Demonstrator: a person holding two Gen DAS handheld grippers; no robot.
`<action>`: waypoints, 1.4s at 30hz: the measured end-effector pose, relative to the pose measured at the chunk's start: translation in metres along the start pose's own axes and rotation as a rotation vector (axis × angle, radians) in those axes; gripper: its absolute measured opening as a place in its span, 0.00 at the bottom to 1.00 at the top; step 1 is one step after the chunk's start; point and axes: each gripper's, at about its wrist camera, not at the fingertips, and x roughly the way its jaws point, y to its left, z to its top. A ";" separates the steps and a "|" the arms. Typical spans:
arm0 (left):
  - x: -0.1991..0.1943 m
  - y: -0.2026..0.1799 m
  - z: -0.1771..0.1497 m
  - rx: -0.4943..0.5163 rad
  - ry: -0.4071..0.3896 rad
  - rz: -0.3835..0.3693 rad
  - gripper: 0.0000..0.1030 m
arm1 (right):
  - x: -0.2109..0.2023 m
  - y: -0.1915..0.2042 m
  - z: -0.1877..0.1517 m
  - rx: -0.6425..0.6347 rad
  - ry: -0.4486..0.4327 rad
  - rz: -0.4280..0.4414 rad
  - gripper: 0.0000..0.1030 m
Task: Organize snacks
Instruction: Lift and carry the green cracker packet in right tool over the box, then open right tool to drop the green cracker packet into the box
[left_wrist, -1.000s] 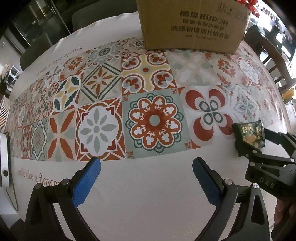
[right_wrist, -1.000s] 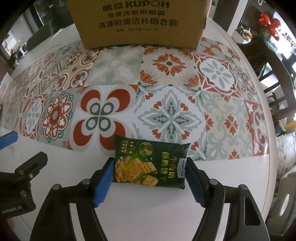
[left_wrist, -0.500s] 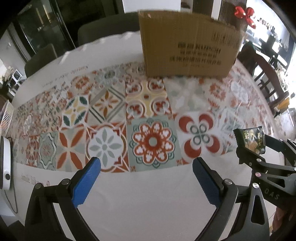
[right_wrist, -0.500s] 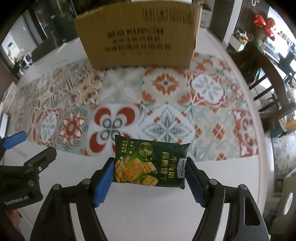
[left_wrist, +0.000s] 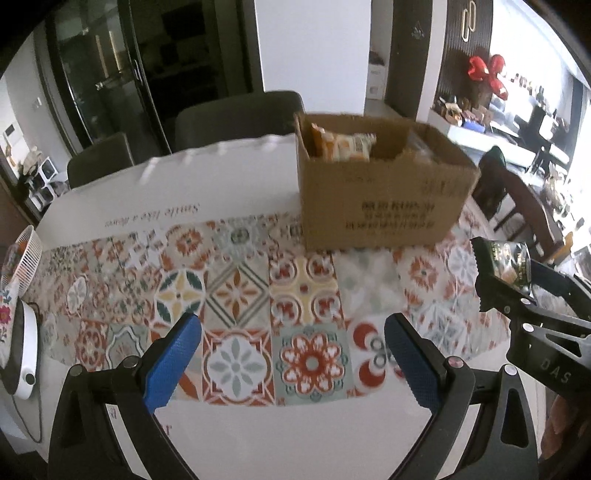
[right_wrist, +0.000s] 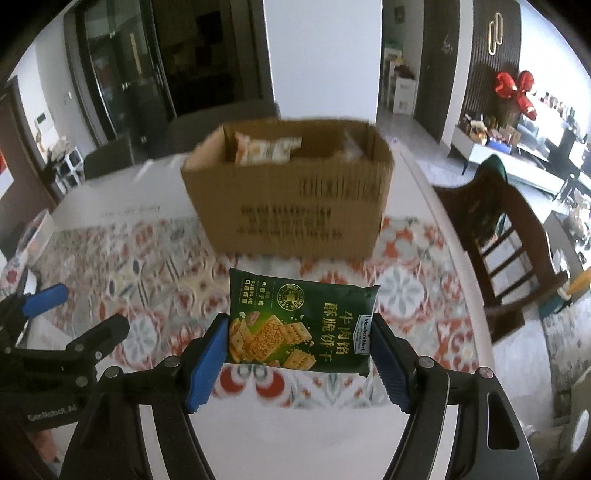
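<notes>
The right gripper (right_wrist: 299, 354) grasps a green cracker packet (right_wrist: 295, 321): its two blue fingers (right_wrist: 207, 363) press against the packet's short ends, and the packet hangs flat between them, clear of the counter (right_wrist: 295, 435) below. The packet sits on the near side of the cardboard box (right_wrist: 291, 199), in front of the box's printed wall and lower than its rim.

The cardboard box stands on the patterned tile cloth (left_wrist: 236, 306) that covers the middle of the counter. Its top is open. Inside, leaning against the far wall at the box's left end, is an orange-and-white snack bag (right_wrist: 267, 147). There seems to be something pale and crinkled at the box's right end, but the blur makes it hard to tell what.

The left gripper (left_wrist: 293, 354) is released: its blue fingers (left_wrist: 173, 362) stand wide apart with only the tile cloth showing between them. It hovers on the near side of the box, to the left of the right gripper, which shows at the right edge of the left wrist view with the packet (left_wrist: 506, 262) in its grip.

Left of the box, at the counter's edge, sit a white wire basket (left_wrist: 26, 258) and a white round appliance (left_wrist: 18, 354). Grey chairs (left_wrist: 236, 118) stand behind the box, and a dark wooden chair (right_wrist: 517, 236) stands to its right. A red balloon figure (right_wrist: 515, 88) sits on a sideboard beyond that chair.
</notes>
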 end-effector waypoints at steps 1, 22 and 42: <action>-0.002 0.001 0.006 -0.007 -0.011 0.002 0.98 | 0.000 0.000 0.005 0.005 -0.009 0.000 0.72; -0.005 0.013 0.089 -0.026 -0.157 0.092 0.99 | 0.023 0.002 0.126 -0.055 -0.172 0.000 0.72; 0.020 0.023 0.117 -0.067 -0.157 0.129 0.99 | 0.060 -0.001 0.155 -0.045 -0.142 -0.005 0.89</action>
